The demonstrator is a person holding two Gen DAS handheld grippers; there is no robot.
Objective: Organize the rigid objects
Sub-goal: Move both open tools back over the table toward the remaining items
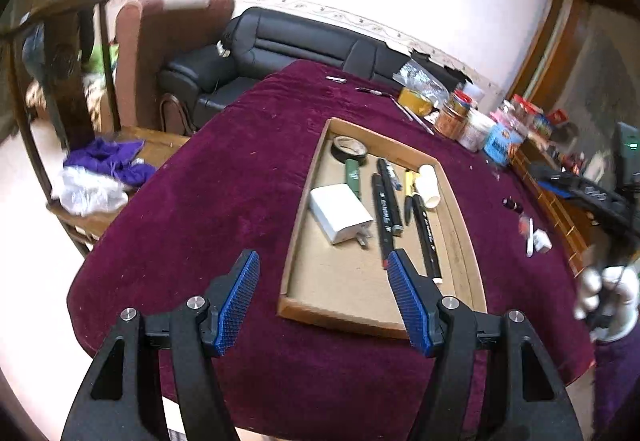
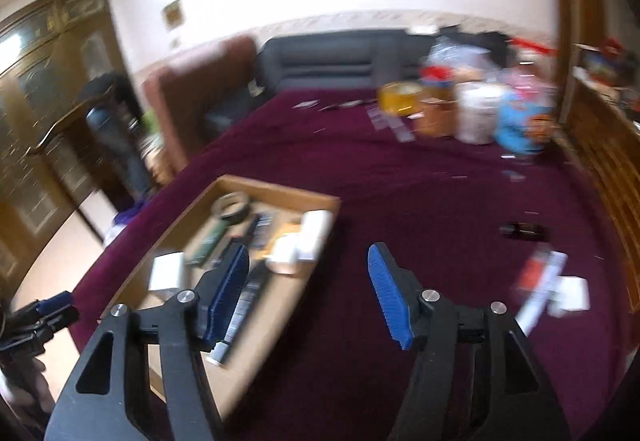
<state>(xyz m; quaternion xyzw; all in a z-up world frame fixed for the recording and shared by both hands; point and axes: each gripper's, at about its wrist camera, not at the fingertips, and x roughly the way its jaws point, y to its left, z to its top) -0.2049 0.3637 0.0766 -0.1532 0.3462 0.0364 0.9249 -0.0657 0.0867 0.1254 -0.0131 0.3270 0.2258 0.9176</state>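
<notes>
Nearest the left wrist camera, the left gripper (image 1: 324,273) hangs released, its blue pads spread wide over the near end of a shallow cardboard tray (image 1: 294,237) on a maroon tablecloth (image 1: 224,177). This sharp view shows the tray's contents plainly: a white charger (image 1: 340,213), a roll of tape (image 1: 351,149), a green tube (image 1: 353,173), several black markers (image 1: 386,201) lying lengthwise and a white cylinder (image 1: 428,185) against the right wall.

The right wrist view is motion-blurred, so those items smear together, but it shows the right gripper (image 2: 308,269) also released and empty, beside the tray's right wall. It shows more closely the loose things on the cloth: a small dark bottle (image 2: 524,231) and a red-and-white item (image 2: 540,281) next to a white packet (image 2: 574,293), well apart from the tray.
</notes>
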